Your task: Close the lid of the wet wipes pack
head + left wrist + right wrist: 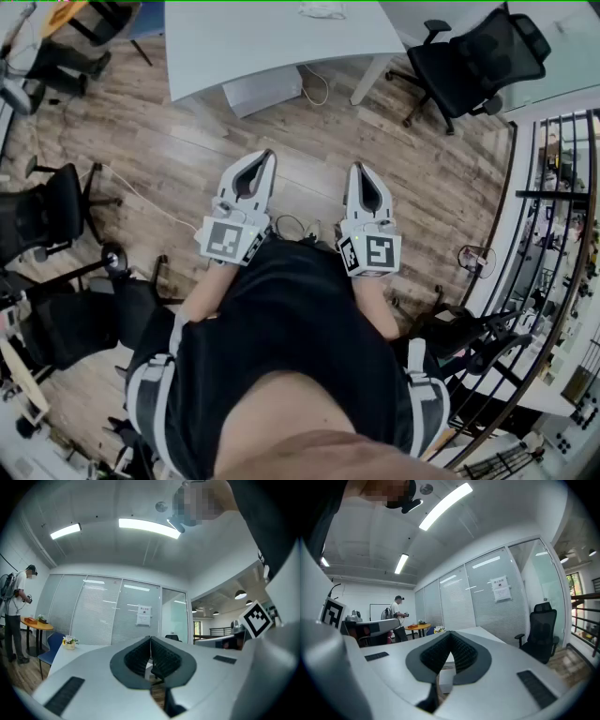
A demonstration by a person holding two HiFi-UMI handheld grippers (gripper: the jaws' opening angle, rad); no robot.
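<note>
Both grippers hang level in front of the person's body, well short of the white table (253, 47) that stands at the far side of the wooden floor (159, 159). The left gripper (265, 157) has its jaws pressed together with nothing between them, as the left gripper view shows, and the right gripper (361, 171) is likewise closed and empty. The wet wipes pack shows in no view. A small pale thing (323, 9) lies at the far edge of the table top, but it is too small and cropped to tell what it is. The task therefore looks not yet begun, and the first risk is searching in the wrong place: the person may need to walk to the table or turn around before the pack appears. The way there has hazards. A cable (314, 89) loops on the floor by the table's leg, and black office chairs (478, 52) stand at the left and the far right, so a foot could catch or a gripper could knock a chair. At the pack, closed jaws suit pushing a lid down. Yet a push from one gripper alone could slide a light pack across the smooth top, or land beside the latch so that the lid fails to click shut. Bracing the pack with the other gripper would likely prevent that.
</note>
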